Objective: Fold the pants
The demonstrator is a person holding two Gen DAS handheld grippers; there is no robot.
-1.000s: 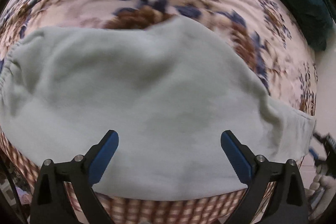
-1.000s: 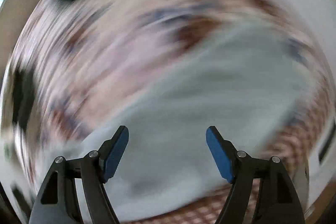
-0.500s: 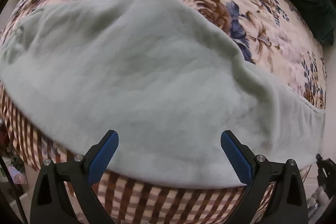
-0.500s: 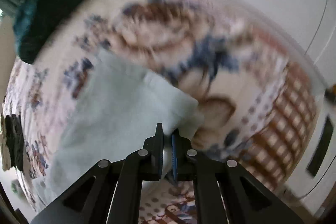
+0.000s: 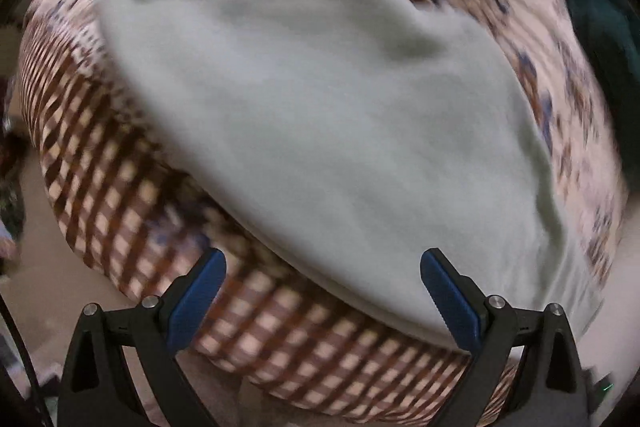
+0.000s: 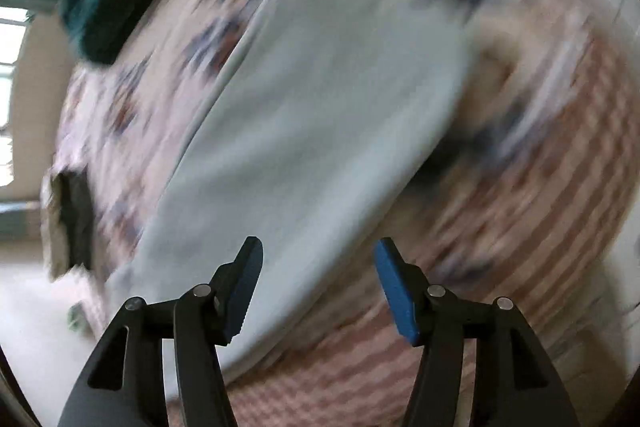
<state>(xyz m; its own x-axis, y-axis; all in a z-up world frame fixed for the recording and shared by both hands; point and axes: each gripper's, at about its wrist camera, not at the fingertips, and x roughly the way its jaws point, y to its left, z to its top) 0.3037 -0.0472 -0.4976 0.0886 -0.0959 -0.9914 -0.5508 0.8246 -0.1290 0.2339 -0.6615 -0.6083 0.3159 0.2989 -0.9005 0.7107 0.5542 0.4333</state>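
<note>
Our right gripper (image 6: 318, 285) has just opened, dropping the pale mint fleece pants (image 6: 320, 131) on the floral bed (image 6: 168, 79); left gripper (image 5: 322, 301) wide, empty: fold laid.

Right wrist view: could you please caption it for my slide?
Right gripper, jaws just opened and empty, above pale green pants on a floral bedspread.

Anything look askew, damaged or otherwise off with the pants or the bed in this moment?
Nothing damaged. The pale green pants lie on the floral bedspread, slightly rumpled, with one edge overhanging the checked side of the bed. Both tools, left and right, are open and hold nothing. Motion blur hides finer detail.
</note>
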